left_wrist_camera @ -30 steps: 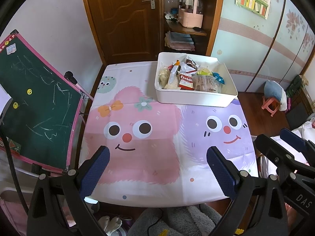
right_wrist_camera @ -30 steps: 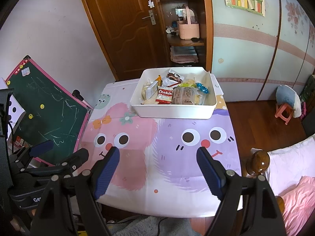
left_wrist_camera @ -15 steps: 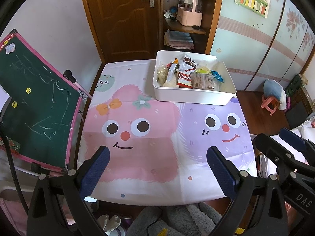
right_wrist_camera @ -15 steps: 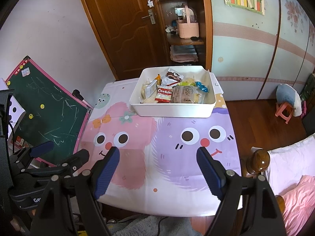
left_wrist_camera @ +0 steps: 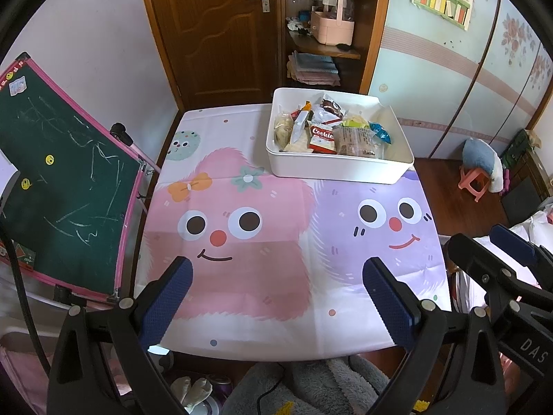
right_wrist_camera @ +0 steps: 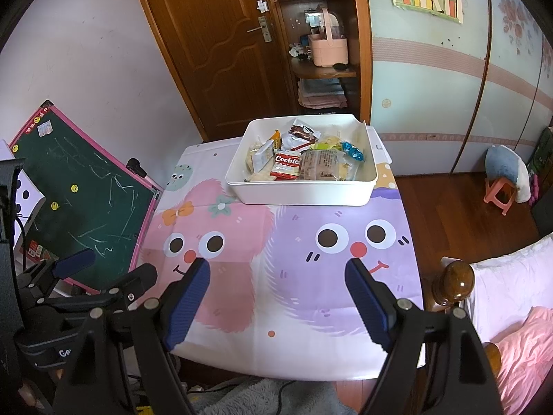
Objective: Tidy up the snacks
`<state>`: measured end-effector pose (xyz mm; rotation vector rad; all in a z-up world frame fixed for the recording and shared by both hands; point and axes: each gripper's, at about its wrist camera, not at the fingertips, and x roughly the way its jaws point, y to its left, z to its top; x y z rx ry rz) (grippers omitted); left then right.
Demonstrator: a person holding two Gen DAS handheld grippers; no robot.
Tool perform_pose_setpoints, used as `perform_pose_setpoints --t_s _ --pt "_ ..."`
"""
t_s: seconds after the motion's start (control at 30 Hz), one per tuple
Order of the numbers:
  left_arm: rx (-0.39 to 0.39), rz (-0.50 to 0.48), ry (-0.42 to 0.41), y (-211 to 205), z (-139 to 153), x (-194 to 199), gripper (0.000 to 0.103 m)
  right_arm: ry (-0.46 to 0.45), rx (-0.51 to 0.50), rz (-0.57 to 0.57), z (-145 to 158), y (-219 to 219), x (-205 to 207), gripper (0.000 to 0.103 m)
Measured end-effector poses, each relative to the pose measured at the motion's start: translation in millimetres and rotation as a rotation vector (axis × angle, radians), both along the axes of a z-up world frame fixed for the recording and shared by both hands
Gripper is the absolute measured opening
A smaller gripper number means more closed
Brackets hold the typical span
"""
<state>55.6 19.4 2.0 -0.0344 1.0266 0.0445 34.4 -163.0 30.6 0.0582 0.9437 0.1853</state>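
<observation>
Bedroom setup: cartoon-print worktop (left_wrist_camera: 242, 304) with a chalkboard (left_wrist_camera: 65, 186) leaning on its left side. White bin (right_wrist_camera: 304, 193) sits at the far edge, stuffed with snacks (right_wrist_camera: 304, 159), a red Cookies pack (left_wrist_camera: 321, 136) in front. Left gripper (left_wrist_camera: 276, 297) and right gripper (right_wrist_camera: 276, 297) both hover over the near edge, jaws wide apart, nothing in them.

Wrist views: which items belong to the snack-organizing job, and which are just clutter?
Job:
- white bin
- snack packets inside it, including the red Cookies pack
- left tool, right tool, both open, empty

Clutter:
- chalkboard
- pink caddy on shelf
- pink stool
</observation>
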Motion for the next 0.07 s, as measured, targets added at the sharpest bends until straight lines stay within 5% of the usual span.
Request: perform_pose_setpoints --t_s 0.07 --pt "-0.001 0.000 0.002 0.0 -0.1 -0.1 0.098 0.000 0.000 0.000 0.0 -0.1 0.2 0.081"
